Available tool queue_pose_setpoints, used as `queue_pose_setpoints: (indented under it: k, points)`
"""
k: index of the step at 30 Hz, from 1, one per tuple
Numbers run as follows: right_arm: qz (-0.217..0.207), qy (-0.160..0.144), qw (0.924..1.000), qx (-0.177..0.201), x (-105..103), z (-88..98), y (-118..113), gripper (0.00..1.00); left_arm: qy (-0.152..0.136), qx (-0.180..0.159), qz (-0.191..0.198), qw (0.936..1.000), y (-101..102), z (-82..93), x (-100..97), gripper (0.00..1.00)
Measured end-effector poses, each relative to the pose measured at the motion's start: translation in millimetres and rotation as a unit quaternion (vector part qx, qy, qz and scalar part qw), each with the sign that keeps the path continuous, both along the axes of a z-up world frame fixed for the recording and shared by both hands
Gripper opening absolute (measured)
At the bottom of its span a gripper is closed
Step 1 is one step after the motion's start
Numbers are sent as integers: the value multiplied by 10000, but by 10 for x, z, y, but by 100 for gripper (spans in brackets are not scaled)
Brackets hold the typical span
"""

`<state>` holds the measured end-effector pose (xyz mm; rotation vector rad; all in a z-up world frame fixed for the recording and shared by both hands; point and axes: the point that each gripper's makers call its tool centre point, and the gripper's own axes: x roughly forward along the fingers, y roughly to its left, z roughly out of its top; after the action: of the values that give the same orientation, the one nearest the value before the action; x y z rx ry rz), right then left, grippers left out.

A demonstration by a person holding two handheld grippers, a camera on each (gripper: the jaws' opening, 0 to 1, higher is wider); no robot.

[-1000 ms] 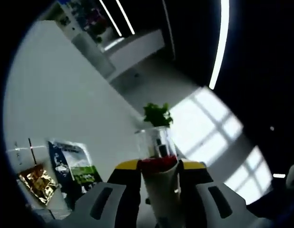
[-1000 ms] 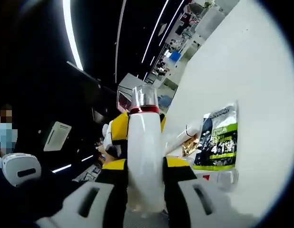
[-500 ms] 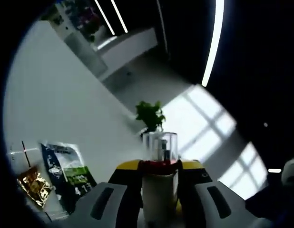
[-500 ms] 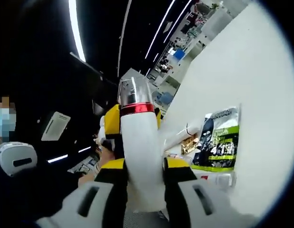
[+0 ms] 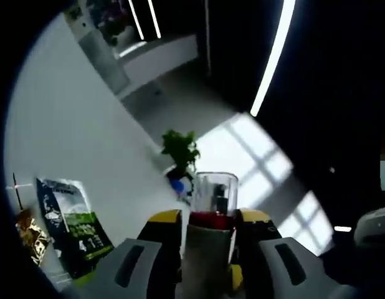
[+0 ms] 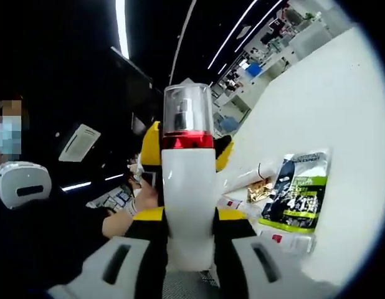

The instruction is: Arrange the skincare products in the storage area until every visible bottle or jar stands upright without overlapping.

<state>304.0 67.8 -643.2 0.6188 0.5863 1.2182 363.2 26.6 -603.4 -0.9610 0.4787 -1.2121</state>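
White plastic pump bottle with a red collar and clear cap (image 6: 188, 187) sits dead centre in the right gripper view, clamped between the jaws of the right gripper (image 6: 189, 224), and the left gripper (image 5: 207, 237) pinches it too at bottom centre of its own view. Looks light and rigid but smooth, so probably slippery; the mid-body seems the safest hold, since that clear cap could pop off. How full it is can't be told. A green-and-black pouch (image 6: 298, 193) lies at the right.

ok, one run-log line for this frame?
white bottle clear cap, red band | left gripper shut on it | right gripper shut on it | held aloft | green pouch on white surface
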Motion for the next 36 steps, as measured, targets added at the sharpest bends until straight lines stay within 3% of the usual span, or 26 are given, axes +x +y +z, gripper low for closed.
queue_pose_setpoints:
  k: [4, 9, 13, 17, 19, 21, 28, 32, 36]
  points:
    - [49, 175, 9998, -49, -12, -42, -18, 27, 56, -59, -116, 9999, 6, 4, -37, 29]
    - [189, 229, 9996, -24, -65, -45, 2, 27, 224, -78, -263, 9994, 3, -55, -53, 33]
    - [209, 270, 9994, -54, -74, -66, -3, 27, 104, -62, -312, 9994, -11, -20, -98, 28]
    - [169, 275, 9994, 83, -60, -30, -19, 28, -194, 37, -223, 9996, -45, 58, -112, 27]
    - [140, 453, 9987, 196, -48, -40, -31, 29, -154, 86, -181, 9997, -54, 42, -107, 27]
    - [49, 617, 9979, 197, -20, -86, -41, 29, -132, 200, -75, 9997, -47, -10, -65, 27]
    - [-218, 469, 9986, 132, 66, -93, -76, 31, -360, 473, 196, 9980, -76, 12, -54, 26]
    - [-471, 651, 9968, 23, 135, -184, -119, 35, -638, 942, 299, 9931, -118, -71, -59, 26]
    - [-636, 340, 9962, -497, 191, -307, -149, 44, -818, 1447, 270, 9857, -155, -214, -56, 26]
